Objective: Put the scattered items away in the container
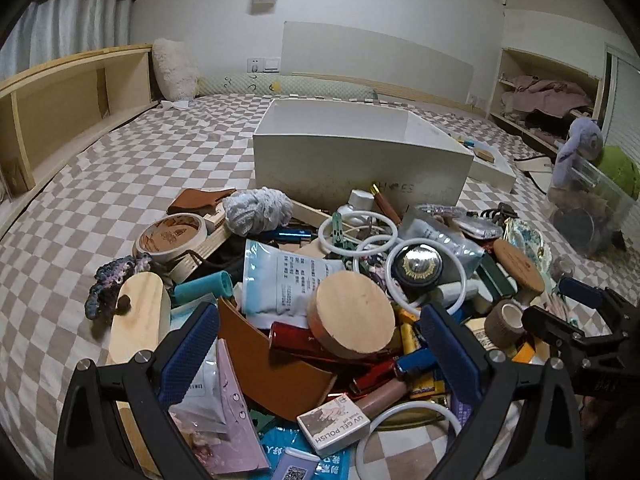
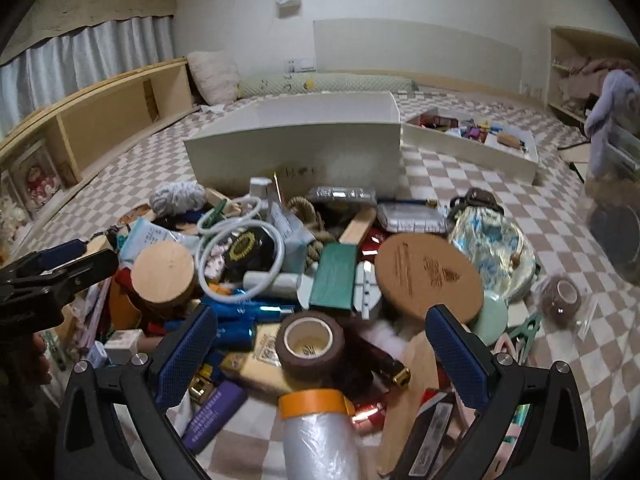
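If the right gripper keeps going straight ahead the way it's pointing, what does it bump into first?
Most likely the brown tape roll, which sits right between the open fingers of the right gripper on top of the pile. Depth is hard to judge, so the clear plastic roll nearer the camera might brush it first.

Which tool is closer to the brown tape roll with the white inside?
Right. The right tool hangs just above the brown tape roll, which sits between its open fingers. The left tool is off to the roll's left, over the round wooden block.
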`<act>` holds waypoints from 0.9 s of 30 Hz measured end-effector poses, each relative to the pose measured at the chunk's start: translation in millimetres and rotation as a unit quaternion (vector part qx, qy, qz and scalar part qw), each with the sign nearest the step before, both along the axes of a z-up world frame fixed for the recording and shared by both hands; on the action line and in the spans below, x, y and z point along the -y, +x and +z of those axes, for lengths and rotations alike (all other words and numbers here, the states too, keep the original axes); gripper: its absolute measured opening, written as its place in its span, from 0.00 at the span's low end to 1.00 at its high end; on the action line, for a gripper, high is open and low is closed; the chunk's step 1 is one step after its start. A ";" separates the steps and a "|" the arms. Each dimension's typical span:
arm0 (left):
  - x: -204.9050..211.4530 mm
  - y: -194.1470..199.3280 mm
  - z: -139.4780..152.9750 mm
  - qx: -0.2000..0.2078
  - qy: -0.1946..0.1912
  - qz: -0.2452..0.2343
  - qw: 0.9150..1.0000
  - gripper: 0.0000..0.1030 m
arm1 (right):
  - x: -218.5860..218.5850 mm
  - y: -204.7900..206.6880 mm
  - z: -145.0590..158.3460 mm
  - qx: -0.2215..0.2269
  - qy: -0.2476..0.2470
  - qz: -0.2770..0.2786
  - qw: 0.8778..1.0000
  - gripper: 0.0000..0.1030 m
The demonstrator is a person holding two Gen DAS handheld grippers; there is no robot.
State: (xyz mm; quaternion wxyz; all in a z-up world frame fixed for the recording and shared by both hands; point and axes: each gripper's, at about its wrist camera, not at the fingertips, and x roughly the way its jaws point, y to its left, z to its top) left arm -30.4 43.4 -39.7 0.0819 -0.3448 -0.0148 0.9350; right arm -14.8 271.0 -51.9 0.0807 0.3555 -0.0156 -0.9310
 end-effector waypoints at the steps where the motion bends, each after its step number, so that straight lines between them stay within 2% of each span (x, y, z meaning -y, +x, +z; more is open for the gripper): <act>1: -0.4 0.1 -1.5 0.002 -0.001 0.000 1.000 0.98 | -0.1 -0.1 -2.3 0.006 0.000 0.001 1.000 1.00; 6: -1.8 0.3 -6.3 0.007 -0.002 -0.003 1.000 0.98 | -0.7 -1.1 -14.9 0.041 -0.016 0.003 0.999 0.99; 8: -3.0 1.3 -7.2 0.005 -0.004 -0.007 1.000 0.98 | 0.0 -0.2 -16.5 0.045 -0.021 0.008 0.999 0.90; 10: -4.4 2.2 -7.8 0.002 -0.006 -0.010 1.000 0.98 | 0.3 0.2 -16.3 0.047 -0.031 0.016 0.998 0.86; 13: -7.7 2.8 -9.1 0.000 -0.011 -0.016 1.000 0.98 | 2.2 -0.4 -16.0 0.046 -0.031 0.023 0.998 0.74; 15: -11.3 2.8 -10.8 -0.001 -0.016 -0.022 1.000 0.98 | 2.9 -3.5 -17.5 0.050 -0.032 0.026 0.998 0.72; 17: -14.1 2.4 -12.2 -0.003 -0.022 -0.028 0.999 0.98 | 3.4 -7.1 -18.9 0.055 -0.035 0.032 0.997 0.59; 18: -16.0 2.4 -13.0 -0.005 -0.026 -0.032 0.999 0.98 | 3.8 -8.3 -19.5 0.057 -0.037 0.035 0.997 0.58; 23: -20.6 0.9 -16.8 -0.008 -0.036 -0.040 0.999 0.98 | 10.2 -13.7 -25.1 0.064 -0.019 0.051 0.996 0.43; 27: -21.1 -2.1 -18.6 -0.005 -0.030 -0.044 0.999 0.98 | 12.0 -15.4 -25.3 0.066 -0.008 0.062 0.996 0.42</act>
